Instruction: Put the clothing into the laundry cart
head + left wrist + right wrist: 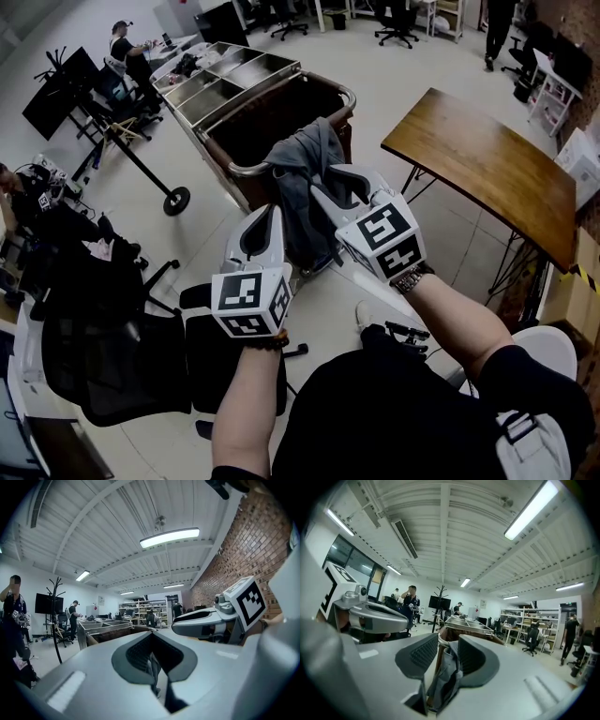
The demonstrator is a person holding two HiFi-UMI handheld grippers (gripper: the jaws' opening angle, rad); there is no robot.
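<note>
A grey garment [302,173] hangs over the near rim of the brown laundry cart [258,122], and both grippers hold it from this side. My left gripper [270,217] has its jaws nearly together, pinching a thin fold of the cloth [153,667]. My right gripper [324,186] is a little higher and closer to the cart. A thicker bunch of the grey fabric [446,677] sits between its pads. In the right gripper view the cart's metal rim [440,637] lies just beyond the jaws. Both grippers point level toward the cart.
A wooden table [487,169] stands to the right of the cart. Behind the cart is a steel trolley with several bins [216,80]. A black office chair [112,347] is at my lower left. People work at desks on the left, and a wheeled stand [175,200] is nearby.
</note>
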